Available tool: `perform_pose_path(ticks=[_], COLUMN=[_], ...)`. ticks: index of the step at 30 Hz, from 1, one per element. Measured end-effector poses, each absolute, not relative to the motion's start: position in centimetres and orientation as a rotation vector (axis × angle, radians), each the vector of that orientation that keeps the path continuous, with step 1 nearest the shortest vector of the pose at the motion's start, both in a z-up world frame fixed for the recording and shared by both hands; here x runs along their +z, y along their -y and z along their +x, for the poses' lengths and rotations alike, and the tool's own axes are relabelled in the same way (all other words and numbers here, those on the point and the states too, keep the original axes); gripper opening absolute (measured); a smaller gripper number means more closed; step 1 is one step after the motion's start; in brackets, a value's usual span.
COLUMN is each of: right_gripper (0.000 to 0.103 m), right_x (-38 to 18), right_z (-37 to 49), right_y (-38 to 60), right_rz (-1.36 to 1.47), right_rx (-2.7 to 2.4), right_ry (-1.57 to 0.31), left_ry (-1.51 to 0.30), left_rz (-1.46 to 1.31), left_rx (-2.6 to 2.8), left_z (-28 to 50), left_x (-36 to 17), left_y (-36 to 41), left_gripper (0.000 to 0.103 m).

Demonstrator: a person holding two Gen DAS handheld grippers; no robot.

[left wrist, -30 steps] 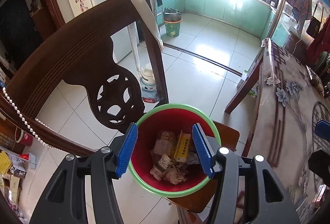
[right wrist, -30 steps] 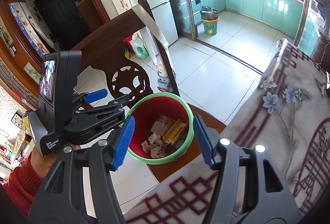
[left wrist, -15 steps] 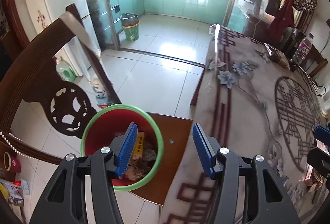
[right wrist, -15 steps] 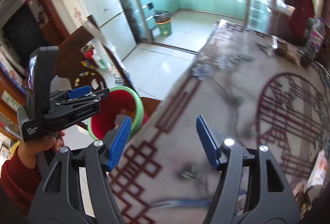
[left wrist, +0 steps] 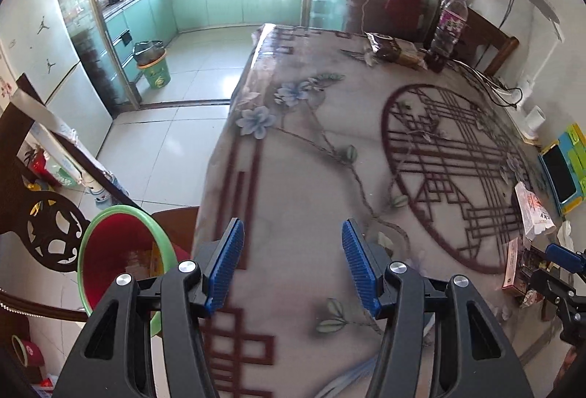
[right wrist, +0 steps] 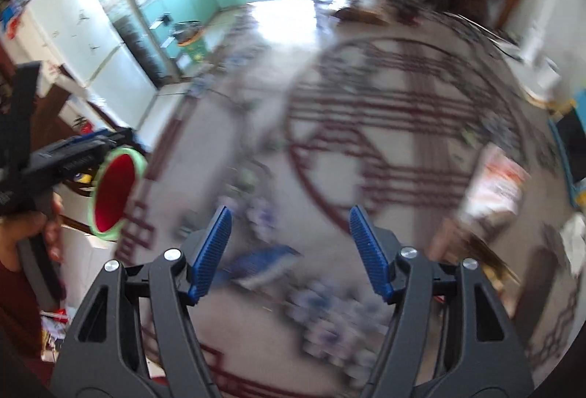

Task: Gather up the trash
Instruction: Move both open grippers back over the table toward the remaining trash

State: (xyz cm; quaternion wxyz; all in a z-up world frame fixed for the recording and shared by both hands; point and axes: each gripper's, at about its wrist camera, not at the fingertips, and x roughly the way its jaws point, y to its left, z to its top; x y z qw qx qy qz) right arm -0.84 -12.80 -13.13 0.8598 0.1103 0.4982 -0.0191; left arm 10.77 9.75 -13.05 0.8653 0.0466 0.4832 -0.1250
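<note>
Both grippers have swung away from the red bin [left wrist: 121, 262], which a second ago lay between their fingers, to above the dining table [left wrist: 366, 148], whose floral, lattice-print cloth reaches toward the teal kitchen. The left gripper [left wrist: 293, 264] gapes empty, bin at its lower left. The right gripper [right wrist: 289, 253], jaws just widening, holds nothing; crumpled wrappers [left wrist: 533, 211] lie at the table's right edge.
</note>
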Motion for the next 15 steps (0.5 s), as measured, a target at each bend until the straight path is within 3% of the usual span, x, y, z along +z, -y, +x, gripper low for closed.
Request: perform_pose_path(ticks=[9,10,11,15], right_gripper=[0.069,0.069,0.069,0.068], right_x=[-16.7,-17.4,-17.8,-20.0], right_z=[-6.2,-6.1,-6.1,-5.5], right_y=[26.9,27.7,28.1,29.2], right_rz=[0.255,0.261,0.261,0.24], right_rx=[-0.249,-0.224,-0.211,-0.138], right_ry=[-1.204,-1.229,-1.238,-1.294], left_ry=[-1.041,-1.05,-1.056,-1.056], left_rz=[0.153,0.158,0.162,0.213], left_rx=[-0.497,-0.546,-0.585,-0.696], left_z=[8.4,8.1,7.7,6.0], left_x=[-12.6,-12.5,-12.5,-12.6], left_y=[2.4,4.5,6.2,12.8], left_gripper=[0.053,0.054,0.062,0.063])
